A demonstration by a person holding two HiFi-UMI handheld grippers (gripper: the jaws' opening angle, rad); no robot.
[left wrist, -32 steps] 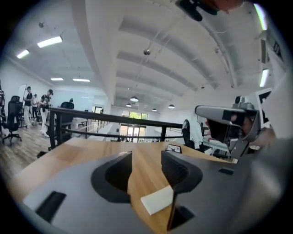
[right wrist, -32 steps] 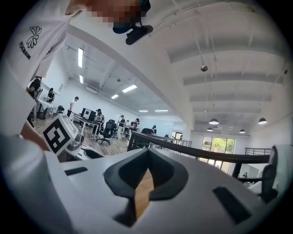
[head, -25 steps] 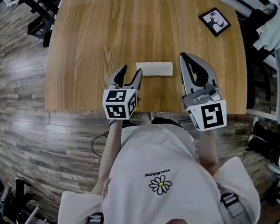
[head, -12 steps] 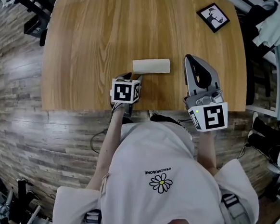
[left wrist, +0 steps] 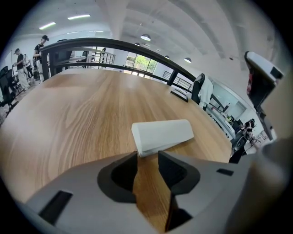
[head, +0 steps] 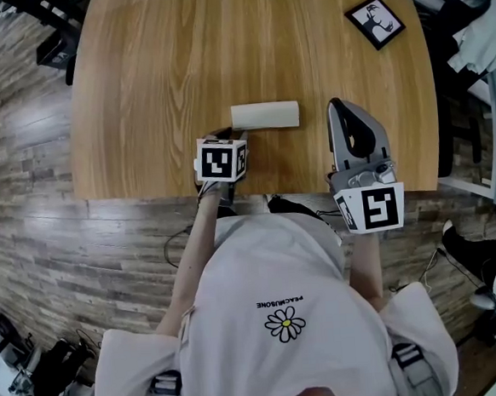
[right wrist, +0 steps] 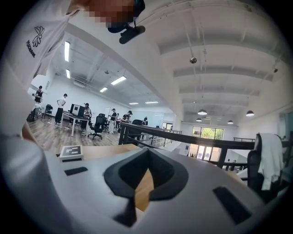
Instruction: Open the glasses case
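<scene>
A white glasses case (head: 265, 115) lies closed on the wooden table (head: 160, 63), near the front edge. My left gripper (head: 224, 137) points steeply down at the case's left end, its marker cube hiding most of the fingers. In the left gripper view the case (left wrist: 162, 134) has its near end right at the tips of my left gripper (left wrist: 147, 156). The jaws are closing, still with a gap, and do not press on the case. My right gripper (head: 337, 106) is held level to the right of the case, shut and empty. It is also shut in its own view (right wrist: 147, 154).
A black framed picture (head: 374, 21) lies at the table's far right corner. The table's front edge runs just below both grippers, with wood floor beyond it. Dark chairs and equipment stand round the table. My left gripper's marker cube (right wrist: 71, 152) shows in the right gripper view.
My left gripper has dropped and tipped downward onto the case's left end, and its jaws have narrowed. My right gripper has drifted slightly and stays shut.
</scene>
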